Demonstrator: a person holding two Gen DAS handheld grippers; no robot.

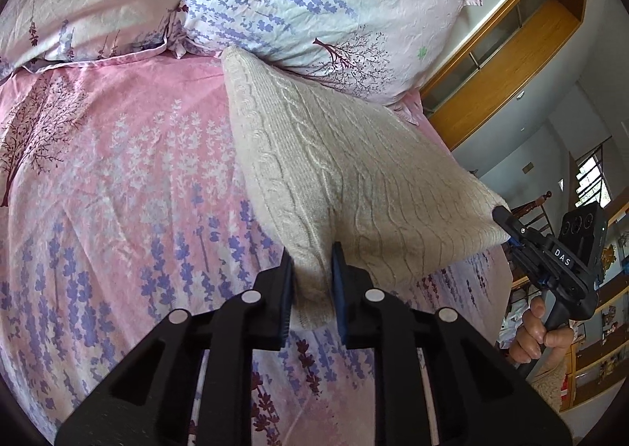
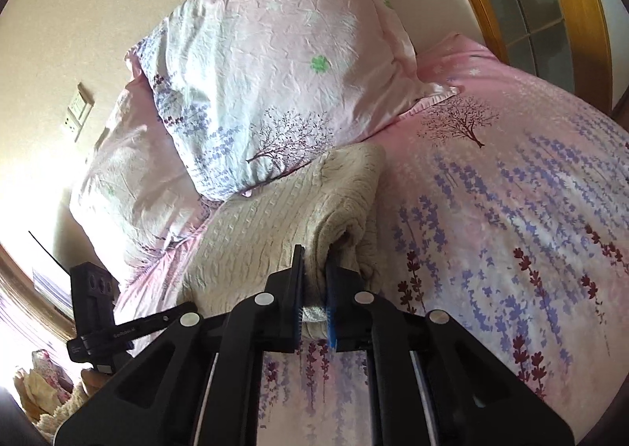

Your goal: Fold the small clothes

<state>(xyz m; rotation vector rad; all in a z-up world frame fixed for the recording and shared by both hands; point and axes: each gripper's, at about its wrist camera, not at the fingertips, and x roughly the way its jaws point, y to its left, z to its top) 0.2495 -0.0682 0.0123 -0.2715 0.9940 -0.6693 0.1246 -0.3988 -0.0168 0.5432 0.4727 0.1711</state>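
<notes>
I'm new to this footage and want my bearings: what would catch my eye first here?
A cream cable-knit sweater lies on the pink lavender-print bedspread, its far end against a floral pillow. Both tongs pinch its near edge: the left tongs at one corner, the right tongs on a bunched fold.
</notes>
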